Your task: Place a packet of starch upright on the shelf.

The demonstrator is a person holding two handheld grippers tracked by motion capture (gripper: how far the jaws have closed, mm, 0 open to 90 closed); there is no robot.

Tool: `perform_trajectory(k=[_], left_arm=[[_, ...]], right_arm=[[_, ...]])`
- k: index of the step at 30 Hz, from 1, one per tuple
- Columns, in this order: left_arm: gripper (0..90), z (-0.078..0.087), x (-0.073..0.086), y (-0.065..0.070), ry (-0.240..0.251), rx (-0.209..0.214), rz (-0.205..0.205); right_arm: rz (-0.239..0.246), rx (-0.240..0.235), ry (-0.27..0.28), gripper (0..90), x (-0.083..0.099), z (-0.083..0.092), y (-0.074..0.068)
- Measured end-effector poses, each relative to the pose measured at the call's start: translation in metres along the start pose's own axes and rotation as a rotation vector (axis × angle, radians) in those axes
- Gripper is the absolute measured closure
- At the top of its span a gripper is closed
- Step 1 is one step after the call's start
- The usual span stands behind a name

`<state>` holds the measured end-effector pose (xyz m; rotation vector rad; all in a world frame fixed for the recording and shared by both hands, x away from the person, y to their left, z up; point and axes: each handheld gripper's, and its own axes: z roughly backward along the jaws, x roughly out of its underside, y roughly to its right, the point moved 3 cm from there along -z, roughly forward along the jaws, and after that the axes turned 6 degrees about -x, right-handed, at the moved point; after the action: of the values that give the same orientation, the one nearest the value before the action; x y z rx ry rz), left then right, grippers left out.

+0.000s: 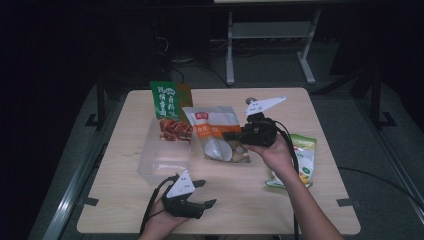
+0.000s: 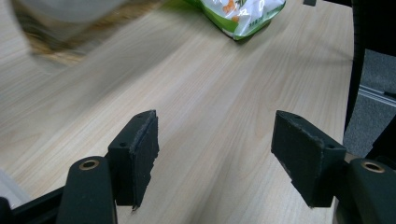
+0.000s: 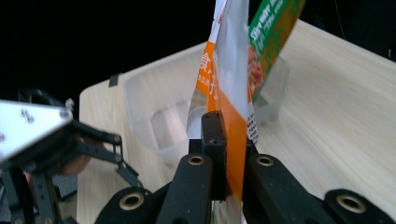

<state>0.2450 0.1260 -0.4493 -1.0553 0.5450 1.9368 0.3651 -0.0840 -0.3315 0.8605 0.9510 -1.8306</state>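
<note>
The left claw (image 1: 204,193) hovers low over the bare desk (image 1: 240,200), jaws spread wide with nothing between them. Beyond it stands a clear plastic box (image 1: 162,157). The right claw (image 1: 239,136) pinches an orange-and-white pouch (image 1: 216,134), lifted beside that box.

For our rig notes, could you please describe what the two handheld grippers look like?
Both the left gripper and the right gripper are black, with two flat jaws faced in dark pads and brass-coloured rivets at the pivots. Each carries a pale three-cornered plate on top and trails a black cable. The forearms are bare, with no sleeves.
</note>
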Motion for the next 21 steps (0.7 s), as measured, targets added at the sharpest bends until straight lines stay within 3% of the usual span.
perform_trajectory(k=[8,21], left_arm=[[30.6,-0.004,-0.001,0.001,-0.006,0.006,-0.009],[28.7,-0.006,0.000,-0.003,-0.008,0.005,0.010]], right_arm=[[0.024,-0.016,0.003,90.0,-0.020,-0.013,-0.001],[0.027,-0.043,0.015,90.0,-0.046,-0.045,0.005]])
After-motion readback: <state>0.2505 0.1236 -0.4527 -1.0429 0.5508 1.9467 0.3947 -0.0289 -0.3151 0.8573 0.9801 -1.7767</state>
